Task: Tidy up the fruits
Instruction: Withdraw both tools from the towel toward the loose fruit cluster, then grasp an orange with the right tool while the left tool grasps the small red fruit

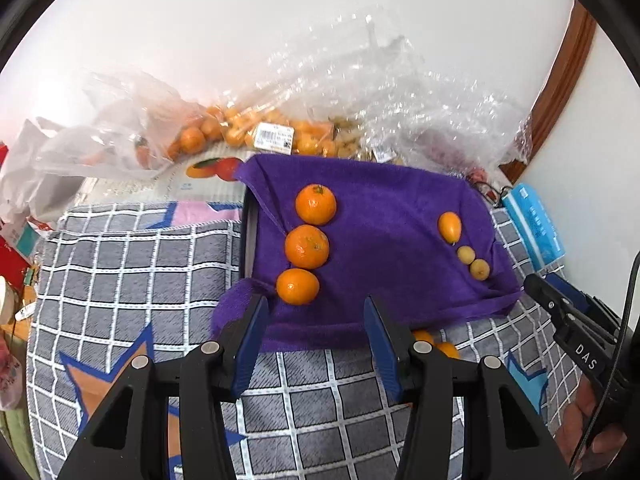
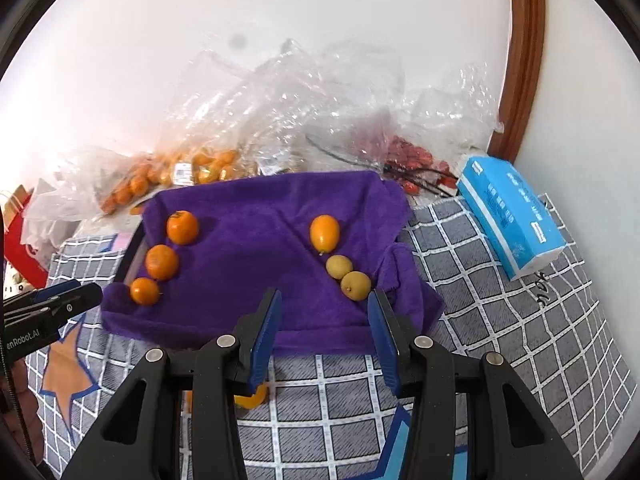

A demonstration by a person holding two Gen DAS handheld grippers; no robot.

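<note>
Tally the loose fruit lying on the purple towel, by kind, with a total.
Tangerines: 3
Oval orange kumquat: 1
Small yellow fruits: 2
Total: 6 on the towel

Not counted: bagged fruit behind, and orange fruit partly hidden on the checked cloth below the towel.

Three oranges (image 1: 307,245) in a column at the towel's (image 1: 384,264) left, three smaller fruits (image 1: 464,246) at right, bags (image 1: 280,120) behind.

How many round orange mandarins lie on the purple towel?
3, in a line along the purple towel left side: far, middle, near. Others may be hidden off the towel.
</note>
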